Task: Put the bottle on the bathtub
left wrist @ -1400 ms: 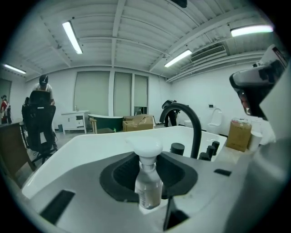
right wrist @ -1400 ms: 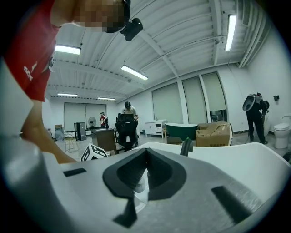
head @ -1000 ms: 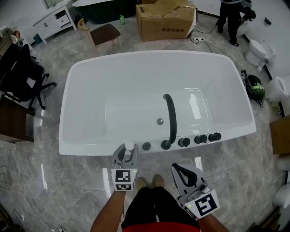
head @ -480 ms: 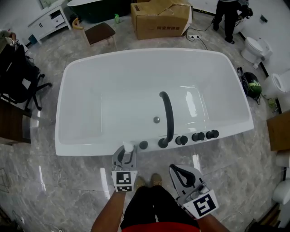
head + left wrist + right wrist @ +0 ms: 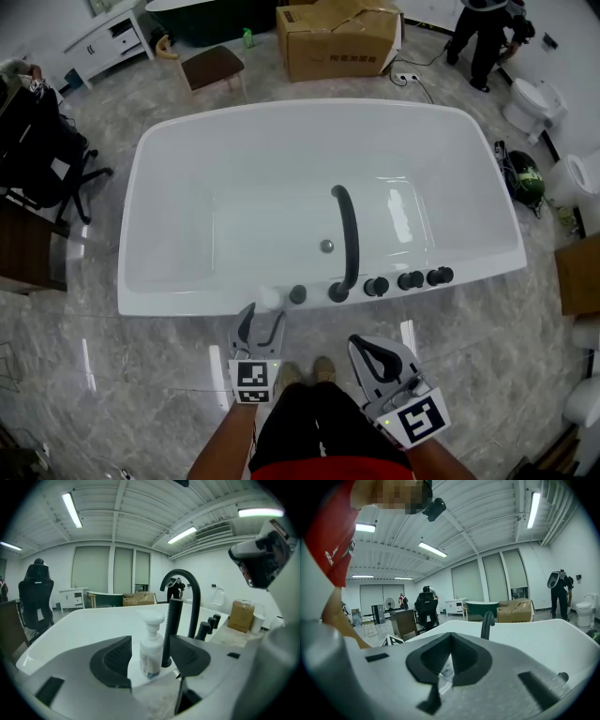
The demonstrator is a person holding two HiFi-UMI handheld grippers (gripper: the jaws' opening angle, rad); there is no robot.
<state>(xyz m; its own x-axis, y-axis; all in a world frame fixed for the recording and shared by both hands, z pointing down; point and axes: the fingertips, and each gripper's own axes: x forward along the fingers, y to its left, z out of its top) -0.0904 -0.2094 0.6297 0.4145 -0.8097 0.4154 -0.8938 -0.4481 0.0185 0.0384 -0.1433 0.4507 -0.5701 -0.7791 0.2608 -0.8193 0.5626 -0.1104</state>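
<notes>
A small white pump bottle [image 5: 269,298] stands upright on the near rim of the white bathtub [image 5: 178,302], just left of the black knobs. My left gripper [image 5: 260,326] is open just short of the rim, its jaws apart and off the bottle. In the left gripper view the bottle [image 5: 151,649] stands free beyond the open left gripper [image 5: 151,660], beside the black hand-shower rod [image 5: 172,630]. My right gripper [image 5: 376,357] hangs over the floor near the person's feet, shut and empty; the right gripper [image 5: 450,654] shows its jaws closed together.
A black arched faucet [image 5: 346,234] and several black knobs [image 5: 410,280] line the near rim. Beyond the tub are a cardboard box [image 5: 339,37], a brown stool [image 5: 214,67], a black office chair [image 5: 42,141] at left, toilets [image 5: 530,101] at right and a standing person [image 5: 483,36].
The left gripper opened, let go of the bottle and drew back toward the person. The bottle stays on the rim. The right gripper has barely moved.
</notes>
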